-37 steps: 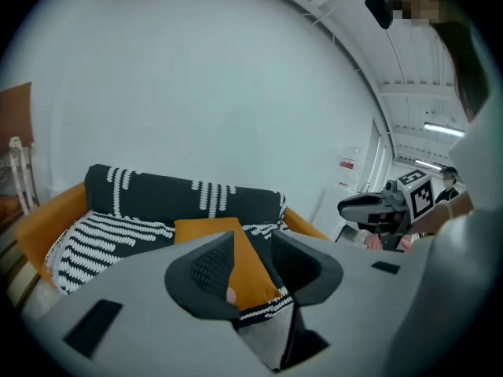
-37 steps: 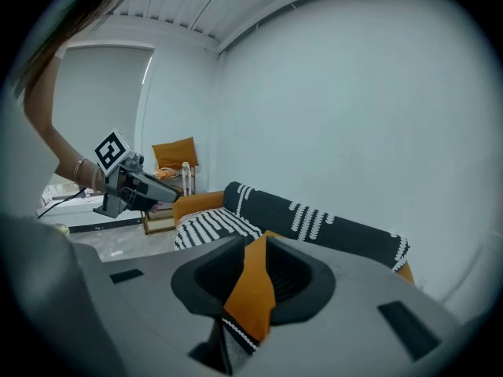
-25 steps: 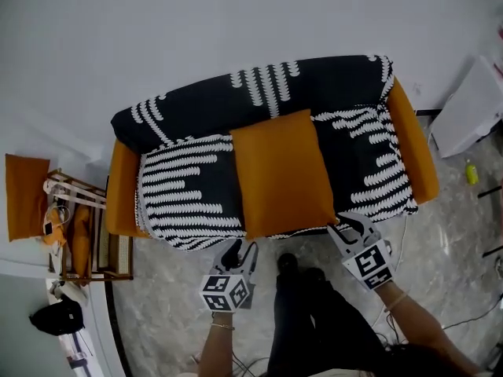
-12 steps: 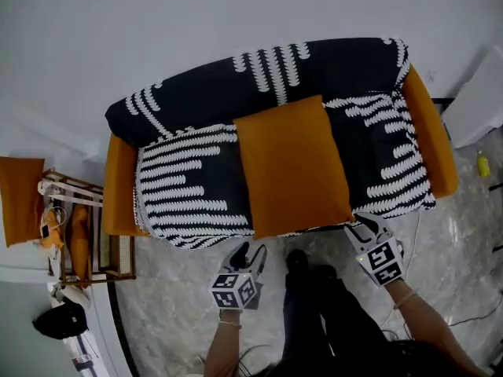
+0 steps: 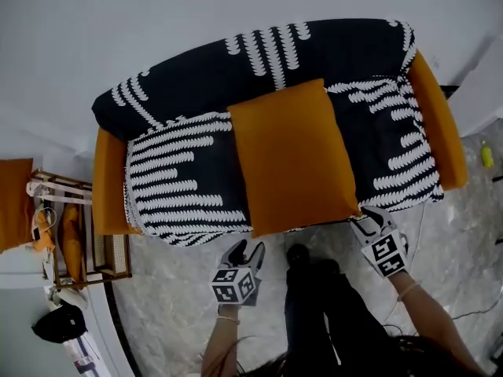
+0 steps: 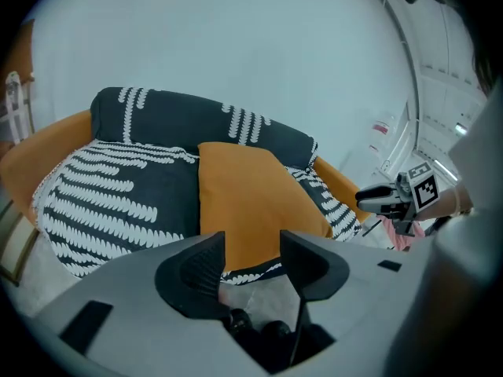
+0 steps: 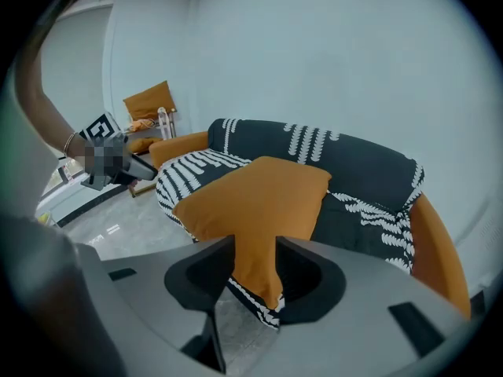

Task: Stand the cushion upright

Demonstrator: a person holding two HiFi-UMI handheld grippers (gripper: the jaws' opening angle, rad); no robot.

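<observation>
Not begun: cushion (image 5: pixel 295 155) flat on sofa (image 5: pixel 181 85) seat. L gripper (image 5: pixel 245 247) at its 7 o'clock, R gripper (image 5: pixel 368 220) at 5. Both jaws just opened wide, nothing pinched between. Lift + prop remain.

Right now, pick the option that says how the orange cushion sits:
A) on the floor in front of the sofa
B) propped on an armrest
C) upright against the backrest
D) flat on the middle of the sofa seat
D: the orange cushion lies flat across the middle of the seat of the sofa, its far edge at the backrest and its near edge at the seat's front.
</observation>
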